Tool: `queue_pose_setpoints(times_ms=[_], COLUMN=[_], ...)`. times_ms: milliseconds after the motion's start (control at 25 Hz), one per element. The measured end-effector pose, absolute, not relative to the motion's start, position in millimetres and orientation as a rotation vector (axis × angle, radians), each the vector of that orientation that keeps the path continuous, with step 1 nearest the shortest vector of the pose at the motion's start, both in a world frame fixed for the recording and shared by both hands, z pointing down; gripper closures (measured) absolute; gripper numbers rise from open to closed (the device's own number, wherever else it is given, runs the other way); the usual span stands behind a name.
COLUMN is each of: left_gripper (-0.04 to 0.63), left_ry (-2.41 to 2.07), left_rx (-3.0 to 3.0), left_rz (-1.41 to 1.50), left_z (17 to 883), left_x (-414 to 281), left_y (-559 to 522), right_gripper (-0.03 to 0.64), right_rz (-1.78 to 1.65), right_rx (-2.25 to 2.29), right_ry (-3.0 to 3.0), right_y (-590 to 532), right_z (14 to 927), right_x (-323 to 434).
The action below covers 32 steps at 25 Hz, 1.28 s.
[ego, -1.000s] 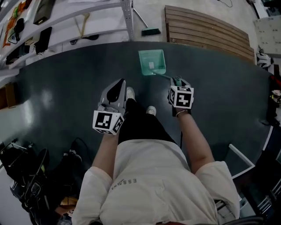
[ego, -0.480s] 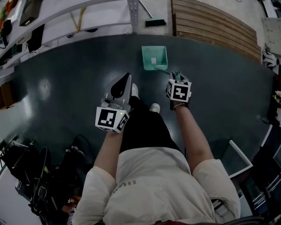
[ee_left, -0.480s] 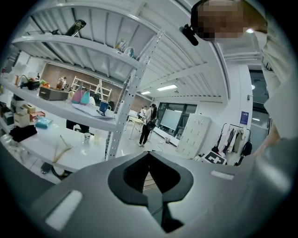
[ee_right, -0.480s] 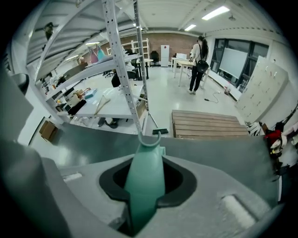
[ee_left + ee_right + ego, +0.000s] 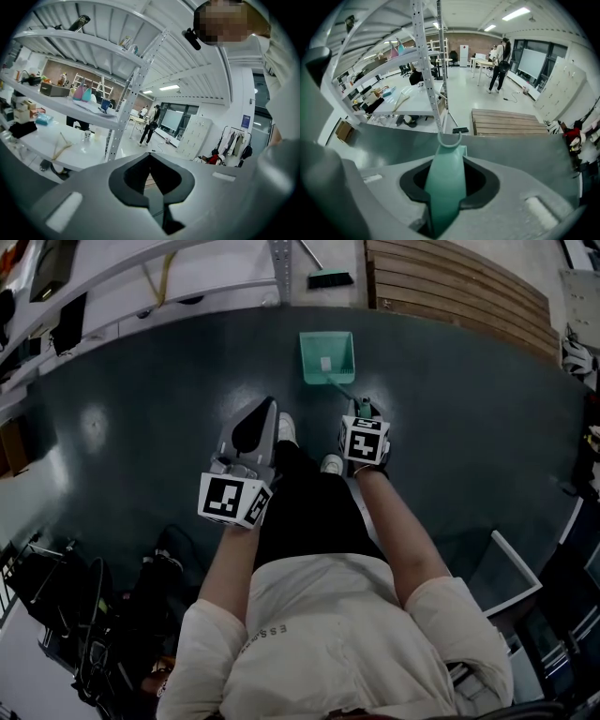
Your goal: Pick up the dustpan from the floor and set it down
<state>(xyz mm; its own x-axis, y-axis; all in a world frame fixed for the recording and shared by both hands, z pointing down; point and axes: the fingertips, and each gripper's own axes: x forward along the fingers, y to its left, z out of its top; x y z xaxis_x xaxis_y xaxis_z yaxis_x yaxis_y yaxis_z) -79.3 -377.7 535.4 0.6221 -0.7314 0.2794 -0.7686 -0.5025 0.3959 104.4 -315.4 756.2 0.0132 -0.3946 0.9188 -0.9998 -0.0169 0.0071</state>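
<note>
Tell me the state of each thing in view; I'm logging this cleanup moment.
dustpan: gripped by its handle, open end facing away from the person; whether it is lifted is unclear.
right tongs: shut on the dustpan handle.
left tongs: shut, empty.
brush: lying flat, untouched.

Head view: steeply down on my left gripper [image 5: 268, 406], right gripper [image 5: 364, 406]. Left gripper view: behind jaws, near level, at shelves [image 5: 70, 103]. Right gripper view: tilted down; shares dustpan [image 5: 444, 187], pallet [image 5: 508, 122] with head view.
</note>
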Motion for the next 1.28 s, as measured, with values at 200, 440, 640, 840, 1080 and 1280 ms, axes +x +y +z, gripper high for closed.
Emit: queue_pose_setpoints(times_ms=[200, 440, 640, 840, 1080, 1280], left_gripper=[0.579, 0.58, 0.578, 0.579, 0.58, 0.579], left_ry=[-1.172, -1.173, -1.198, -1.255, -1.321, -1.375], left_rx=[2.359, 2.392, 2.455, 2.517, 2.621, 2.65], left_rz=[0.087, 0.043, 0.017, -0.009, -0.087, -0.106], left_z=[534.7, 520.8, 475.3, 415.2, 357.0, 334.4], left_x=[-80.0, -76.9, -62.1, -48.6, -31.8, -26.1], left_y=[-367.8, -352.2, -337.6, -302.8, -254.8, -208.0], right_gripper=[0.377, 0.364, 0.439, 0.588, 0.624, 0.626], right_rz=[1.066, 0.974, 0.77, 0.61, 0.404, 0.285], right_rx=[1.551, 1.631, 1.722, 1.812, 1.858, 1.793], right_ry=[-1.527, -1.678, -1.87, -1.987, -2.243, -2.395], right_y=[-315.0, -322.2, -325.3, -295.2, -255.2, -209.9], right_z=[758.9, 696.5, 598.9, 510.5, 410.6, 372.8], right_x=[93.4, 92.2, 106.9, 134.6, 154.9, 154.2])
